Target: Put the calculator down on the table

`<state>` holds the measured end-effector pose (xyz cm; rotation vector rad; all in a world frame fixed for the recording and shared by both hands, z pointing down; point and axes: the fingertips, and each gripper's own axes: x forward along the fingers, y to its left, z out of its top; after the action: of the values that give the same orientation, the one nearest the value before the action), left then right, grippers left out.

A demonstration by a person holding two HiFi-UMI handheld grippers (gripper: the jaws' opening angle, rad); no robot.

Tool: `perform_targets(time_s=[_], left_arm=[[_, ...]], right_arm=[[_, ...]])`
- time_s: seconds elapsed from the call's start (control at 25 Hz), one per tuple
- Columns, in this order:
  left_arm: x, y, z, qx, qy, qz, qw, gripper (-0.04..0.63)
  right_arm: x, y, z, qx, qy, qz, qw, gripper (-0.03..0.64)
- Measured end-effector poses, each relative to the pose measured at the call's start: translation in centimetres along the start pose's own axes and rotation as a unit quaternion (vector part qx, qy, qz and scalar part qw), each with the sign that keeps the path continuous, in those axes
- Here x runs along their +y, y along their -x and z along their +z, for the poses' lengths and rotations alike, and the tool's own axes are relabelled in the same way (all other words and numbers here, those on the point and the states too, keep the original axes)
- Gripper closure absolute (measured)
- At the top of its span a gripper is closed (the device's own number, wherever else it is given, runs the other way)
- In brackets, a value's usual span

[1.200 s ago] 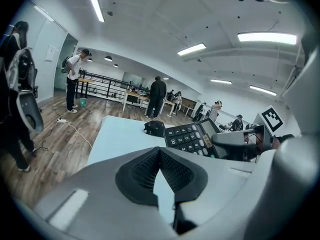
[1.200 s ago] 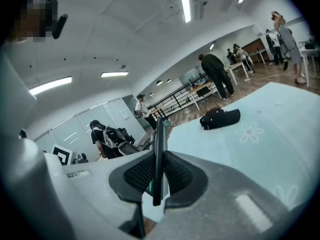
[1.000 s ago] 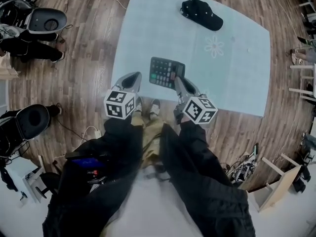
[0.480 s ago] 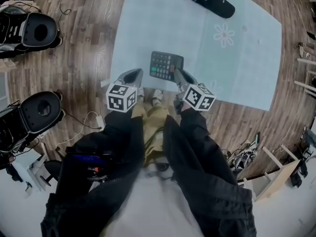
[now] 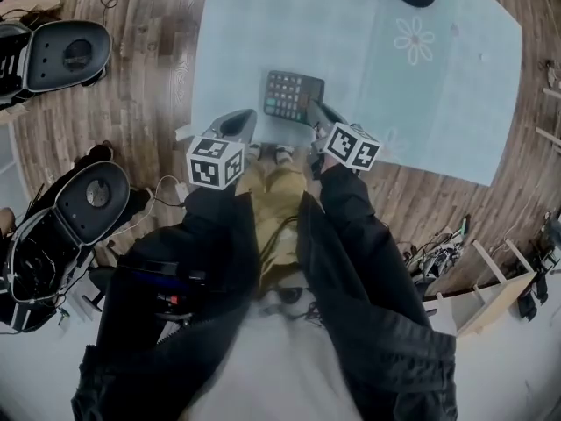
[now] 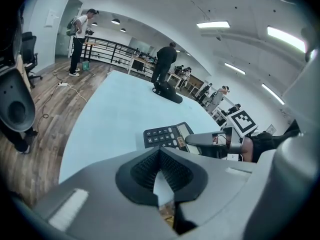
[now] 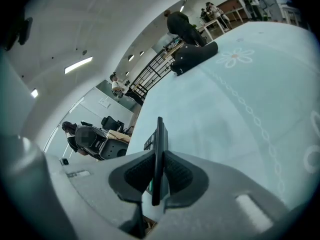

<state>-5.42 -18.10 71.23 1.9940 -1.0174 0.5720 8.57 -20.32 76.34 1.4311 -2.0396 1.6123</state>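
Where ribbed pads [image 7: 179,173] close, a slim calculator [image 7: 159,144] sits.

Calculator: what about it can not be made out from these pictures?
- Whether the calculator touches the table: head view too small, right gripper covers its near corner; right gripper view shows it edge-on.
- Its display reading: left gripper view, too small, partly behind the right gripper.
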Motion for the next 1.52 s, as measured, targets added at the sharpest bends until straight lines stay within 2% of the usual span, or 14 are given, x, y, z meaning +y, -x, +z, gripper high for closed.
perform_targets(time_s=[0.24, 0.48, 0.84, 1.12, 1.2, 1.32, 1.52], left_arm=[[-0.3, -1.1, -0.6, 0.02, 0.007, 0.003, 0.9998, 0.597], [1.0, -0.1, -1.5, 0.02, 0.004, 0.002, 0.9998, 0.597], [0.6, 0.2, -1.5, 0.015, 0.001, -0.003, 0.9999, 0.597], [-1.9, 0.4, 1.1, -0.008, -0.017, -0.008, 0.9998, 0.597], [-2.6, 0.4, 2.5, -0.025, -0.032, -0.013, 0.9991, 0.597], [-3.9, 1.3, 5.0, -0.056, -0.054, -0.022, 0.9968, 0.597], [-5.9, 3.8, 9.5, -0.109, -0.082, -0.032, 0.9901, 0.597]], right_arm=[[-2.2, -0.7, -0.6, 0.013, -0.033, 0.002, 0.999, 0.565], [-2.5, -1.9, -2.7, 0.016, -0.043, -0.005, 0.999, 0.558], [-3.0, -2.0, -2.5, 0.022, -0.054, 0.0, 0.998, 0.546], [-3.9, 2.7, 0.5, -0.023, -0.048, -0.015, 0.998, 0.538], [-3.6, 4.4, 2.4, -0.055, -0.018, -0.03, 0.998, 0.545], [-1.6, 7.4, 5.7, -0.114, 0.033, -0.049, 0.992, 0.615], [4.2, 10.7, 10.2, -0.181, 0.085, -0.017, 0.98, 0.621]])
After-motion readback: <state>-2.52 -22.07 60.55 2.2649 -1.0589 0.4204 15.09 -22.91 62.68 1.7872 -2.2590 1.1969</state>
